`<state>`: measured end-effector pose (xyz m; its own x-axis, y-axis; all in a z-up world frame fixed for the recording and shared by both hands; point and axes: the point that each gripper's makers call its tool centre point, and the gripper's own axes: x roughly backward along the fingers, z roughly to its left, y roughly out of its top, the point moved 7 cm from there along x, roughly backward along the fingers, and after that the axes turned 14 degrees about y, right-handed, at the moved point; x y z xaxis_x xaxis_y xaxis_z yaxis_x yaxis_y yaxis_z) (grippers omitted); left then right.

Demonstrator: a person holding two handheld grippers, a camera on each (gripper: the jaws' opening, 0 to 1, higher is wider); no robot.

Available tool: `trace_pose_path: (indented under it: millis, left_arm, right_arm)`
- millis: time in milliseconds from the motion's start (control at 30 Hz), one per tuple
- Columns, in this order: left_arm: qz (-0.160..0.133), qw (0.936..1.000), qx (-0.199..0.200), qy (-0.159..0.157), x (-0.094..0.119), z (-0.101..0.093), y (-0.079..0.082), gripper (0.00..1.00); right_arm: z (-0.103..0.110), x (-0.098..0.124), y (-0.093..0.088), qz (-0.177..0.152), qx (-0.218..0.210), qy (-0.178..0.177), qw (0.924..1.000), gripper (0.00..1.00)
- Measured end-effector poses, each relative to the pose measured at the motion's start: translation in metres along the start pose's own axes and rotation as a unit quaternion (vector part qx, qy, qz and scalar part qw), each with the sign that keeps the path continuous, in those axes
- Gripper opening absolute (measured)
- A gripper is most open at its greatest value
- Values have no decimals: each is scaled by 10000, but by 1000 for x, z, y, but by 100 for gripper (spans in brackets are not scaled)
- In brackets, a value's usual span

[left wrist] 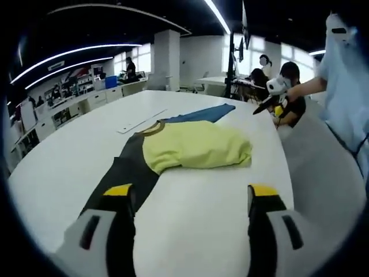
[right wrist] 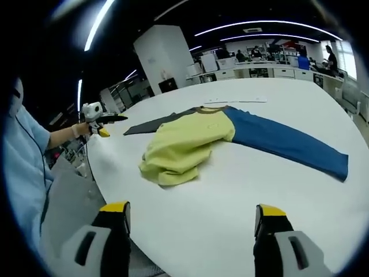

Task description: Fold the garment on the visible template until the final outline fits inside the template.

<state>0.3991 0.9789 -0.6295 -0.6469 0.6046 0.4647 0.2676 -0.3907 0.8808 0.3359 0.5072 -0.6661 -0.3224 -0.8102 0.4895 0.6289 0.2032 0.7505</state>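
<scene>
So in the left gripper view the left tool [left wrist: 191, 199] sits low over the white worktop [left wrist: 69, 161], jaws spread wide with yellow tips and nothing between them. The left jaw overlaps the near end of the garment's dark sleeve [left wrist: 124, 167], though I can't tell if it's actually touching. Right of that sleeve is the garment [left wrist: 196, 147] itself, a shirt with its yellow body bunched up and folded over in the middle of the worktop, a brownish collar at the far left of the yellow part and a blue sleeve [left wrist: 202, 113] running off to the far side. A thin white strip [left wrist: 141, 121] lies on the worktop just beyond the collar. Further right, the right tool [left wrist: 271, 101] shows up held in a person's hand, off past the worktop edge. In the right gripper view, the left tool [right wrist: 101, 121] is at the left in a hand with a light blue sleeve [right wrist: 26, 167], then the yellow bunch [right wrist: 181, 144] mid-worktop, and the blue sleeve [right wrist: 288, 144] stretched flat out to the right. The right tool [right wrist: 193, 216] is also spread open and empty, hanging near the close edge.
</scene>
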Motion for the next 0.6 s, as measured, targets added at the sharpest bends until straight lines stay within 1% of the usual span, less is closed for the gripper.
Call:
trace_pose_path:
  millis: [67, 133, 233, 300, 400, 433, 500, 600]
  left_arm:
    - [-67, 10000, 2, -54, 0, -8, 2, 75]
    - [-72, 9999, -13, -104, 0, -11, 2, 75]
    - [-93, 9998, -51, -154, 1, -17, 4, 74]
    - [-137, 9998, -5, -169, 2, -21, 4, 72]
    - [-171, 9997, 49, -168, 1, -28, 2, 72]
    - [-197, 9996, 90, -177, 0, -33, 1, 72]
    - [-199, 9994, 186, -200, 0, -40, -2, 70]
    - [-205, 9992, 240, -233, 0, -50, -6, 69]
  right_arm:
    - [1, -2, 0, -38, -14, 7, 10000, 88]
    - [3, -4, 0, -88, -31, 51, 9999, 88]
    - [7, -8, -1, -28, -4, 110, 9999, 88]
    - [8, -9, -1, -10, 15, 133, 9999, 87]
    - [9, -14, 1, 26, 55, 167, 9998, 85]
    - [9, -15, 1, 32, 63, 167, 9998, 84]
    - [4, -19, 5, 73, 144, 151, 9998, 80]
    - [-4, -28, 11, 164, 361, 99, 9992, 70]
